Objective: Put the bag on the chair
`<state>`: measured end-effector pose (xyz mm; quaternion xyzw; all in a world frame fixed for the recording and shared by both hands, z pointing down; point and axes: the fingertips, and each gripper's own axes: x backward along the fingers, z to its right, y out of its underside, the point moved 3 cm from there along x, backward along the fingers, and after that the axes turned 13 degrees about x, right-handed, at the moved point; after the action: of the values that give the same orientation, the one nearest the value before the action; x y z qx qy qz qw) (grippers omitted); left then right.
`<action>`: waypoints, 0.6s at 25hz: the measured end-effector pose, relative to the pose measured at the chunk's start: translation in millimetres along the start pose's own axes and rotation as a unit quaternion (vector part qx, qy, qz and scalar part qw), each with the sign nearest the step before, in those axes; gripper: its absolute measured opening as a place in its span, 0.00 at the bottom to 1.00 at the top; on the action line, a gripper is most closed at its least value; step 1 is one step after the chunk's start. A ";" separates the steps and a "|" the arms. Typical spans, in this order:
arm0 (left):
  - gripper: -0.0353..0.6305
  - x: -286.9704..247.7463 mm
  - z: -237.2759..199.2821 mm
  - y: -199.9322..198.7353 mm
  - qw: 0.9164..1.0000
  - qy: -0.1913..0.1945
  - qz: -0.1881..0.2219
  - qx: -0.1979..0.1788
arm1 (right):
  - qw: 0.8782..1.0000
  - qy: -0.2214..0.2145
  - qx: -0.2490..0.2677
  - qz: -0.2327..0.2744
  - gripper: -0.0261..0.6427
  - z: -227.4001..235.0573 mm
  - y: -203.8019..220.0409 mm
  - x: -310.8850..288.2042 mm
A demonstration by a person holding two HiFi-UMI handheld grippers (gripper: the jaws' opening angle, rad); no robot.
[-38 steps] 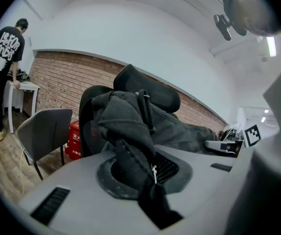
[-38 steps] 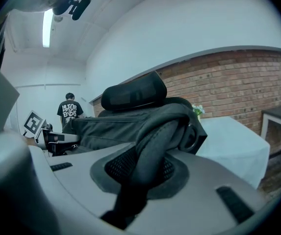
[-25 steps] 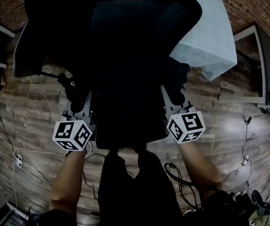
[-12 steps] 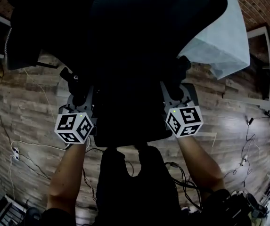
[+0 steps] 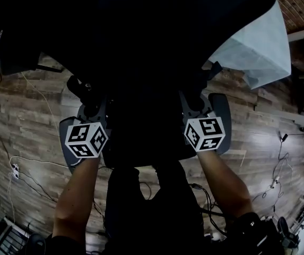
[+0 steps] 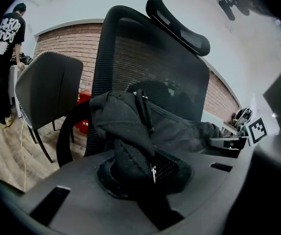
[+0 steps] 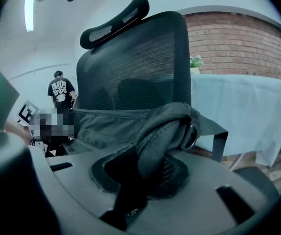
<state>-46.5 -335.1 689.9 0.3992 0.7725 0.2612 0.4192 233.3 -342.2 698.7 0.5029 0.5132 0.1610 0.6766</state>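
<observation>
My left gripper [image 6: 140, 180] and right gripper [image 7: 140, 180] each clench a strap [image 7: 155, 141] of the black bag [image 6: 179, 131], which hangs between them just before the backrest of the chair [image 6: 145, 67], so I fear that releasing before the chair bears it could let it slump off the front.

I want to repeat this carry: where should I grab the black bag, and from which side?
Take the bag by its straps, one at each end, coming from the side away from the chair back. The body is soft and slumps; each strap bunches into a thick fold jaws can clamp, as the left gripper and right gripper do now.
</observation>
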 end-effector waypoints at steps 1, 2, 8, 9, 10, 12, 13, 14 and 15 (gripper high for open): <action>0.15 -2.9 -1.8 3.0 1.000 0.000 -0.001 0.000 | 1.000 0.000 -0.002 -0.001 0.15 0.6 4.4 -2.8; 0.15 -5.0 -3.8 5.6 1.000 0.000 -0.001 0.000 | 1.000 0.000 -0.003 -0.002 0.15 0.6 8.3 -5.3; 0.15 -12.8 -16.0 25.3 1.000 -0.011 -0.007 0.005 | 1.000 -0.006 -0.003 -0.008 0.15 -1.3 30.4 -16.3; 0.15 -13.9 -17.4 28.7 1.000 -0.013 -0.008 0.005 | 1.000 -0.005 -0.004 -0.009 0.15 -1.4 34.1 -17.5; 0.15 -15.0 -18.7 32.0 1.000 -0.014 -0.009 0.006 | 1.000 -0.005 -0.004 -0.010 0.15 -1.5 37.8 -18.6; 0.15 -18.3 -21.6 39.2 1.000 -0.017 -0.012 0.006 | 1.000 -0.004 -0.006 -0.014 0.15 -1.3 46.3 -21.3; 0.15 -20.6 -23.0 42.9 1.000 -0.020 -0.015 0.006 | 1.000 -0.004 -0.007 -0.017 0.15 -1.0 51.1 -23.1; 0.15 -22.8 -24.4 46.6 1.000 -0.022 -0.017 0.005 | 1.000 -0.003 -0.009 -0.020 0.15 -0.8 55.9 -25.2; 0.15 -24.6 -25.6 50.1 0.999 -0.025 -0.020 0.005 | 1.000 -0.003 -0.010 -0.024 0.15 -0.7 60.6 -27.1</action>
<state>-40.4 -330.1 750.9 0.3920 0.7710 0.2392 0.4413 239.4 -334.9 764.4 0.4846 0.5213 0.1484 0.6866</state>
